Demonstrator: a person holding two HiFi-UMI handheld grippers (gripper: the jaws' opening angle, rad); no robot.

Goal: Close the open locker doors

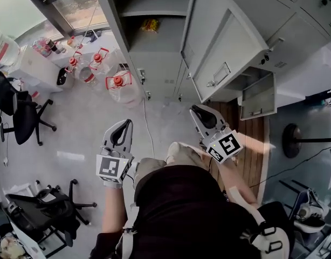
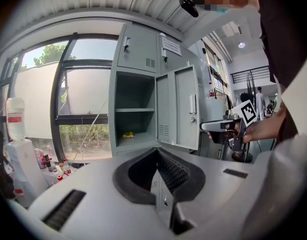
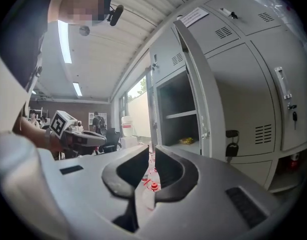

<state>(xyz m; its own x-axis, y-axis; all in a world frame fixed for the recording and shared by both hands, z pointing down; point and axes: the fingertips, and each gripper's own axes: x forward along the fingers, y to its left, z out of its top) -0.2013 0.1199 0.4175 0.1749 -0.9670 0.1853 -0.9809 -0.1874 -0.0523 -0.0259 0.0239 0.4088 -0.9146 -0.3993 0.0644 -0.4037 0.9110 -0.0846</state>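
The grey lockers run along the top of the head view. One tall door stands swung out, and a small lower door also hangs open. The open compartment holds a yellow packet. My left gripper is shut and empty, well short of the lockers. In the left gripper view its jaws point at the open compartment and the door. My right gripper is shut on nothing, just below the tall door. Its own view faces the door's edge.
Several large water bottles with red caps stand on the floor left of the lockers. Office chairs sit further left. A cable trails over the floor. A fan base stands at right. Keys hang from a locker.
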